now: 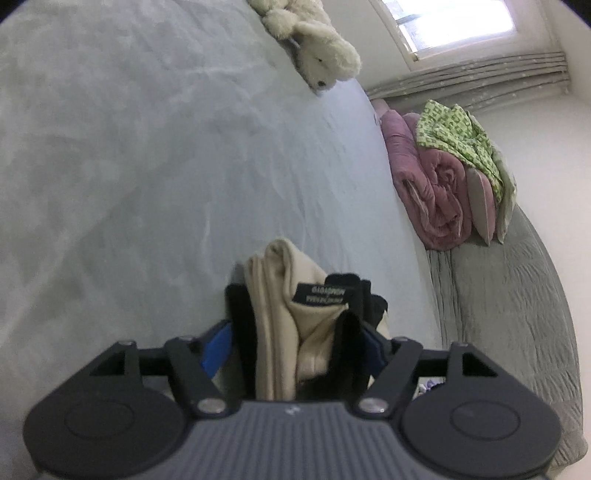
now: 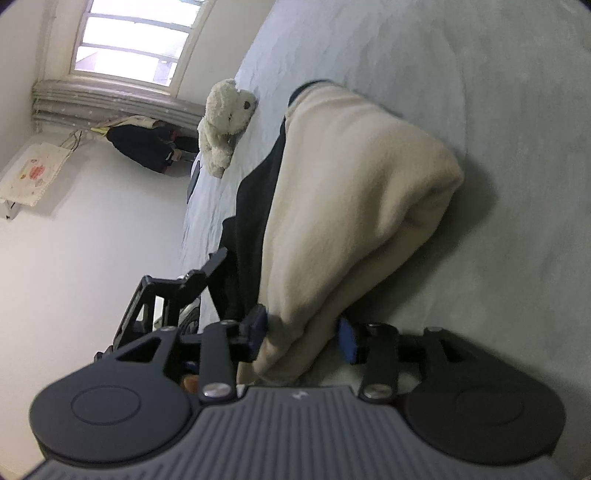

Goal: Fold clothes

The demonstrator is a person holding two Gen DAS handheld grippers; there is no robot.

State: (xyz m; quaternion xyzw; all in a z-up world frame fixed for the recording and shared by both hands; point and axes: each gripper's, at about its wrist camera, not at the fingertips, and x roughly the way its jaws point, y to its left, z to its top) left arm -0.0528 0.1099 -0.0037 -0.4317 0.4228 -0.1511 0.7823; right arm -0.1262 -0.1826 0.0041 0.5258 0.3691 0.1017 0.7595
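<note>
Left wrist view
- Left gripper (image 1: 295, 332): jaws spread wide; cream-and-black garment (image 1: 280, 306) bunched between them, collar label visible; pad contact with cloth unclear, so grip cannot be confirmed.
- Garment position: raised in front of camera, above grey bed cover (image 1: 147, 166).
- Background: white plush toy (image 1: 321, 55) at bed edge; pink rolled quilt (image 1: 436, 184) with green patterned cloth (image 1: 461, 136) on top, on grey sofa (image 1: 517, 295); window (image 1: 450, 22) above.

Right wrist view
- Right gripper (image 2: 303, 336): jaws partly parted, blue pads (image 2: 347, 339) flanking a cream fold; clamping not verifiable.
- Garment position: draped across bed cover, black lining along left edge.
- Background: plush toy near bed edge.
</note>
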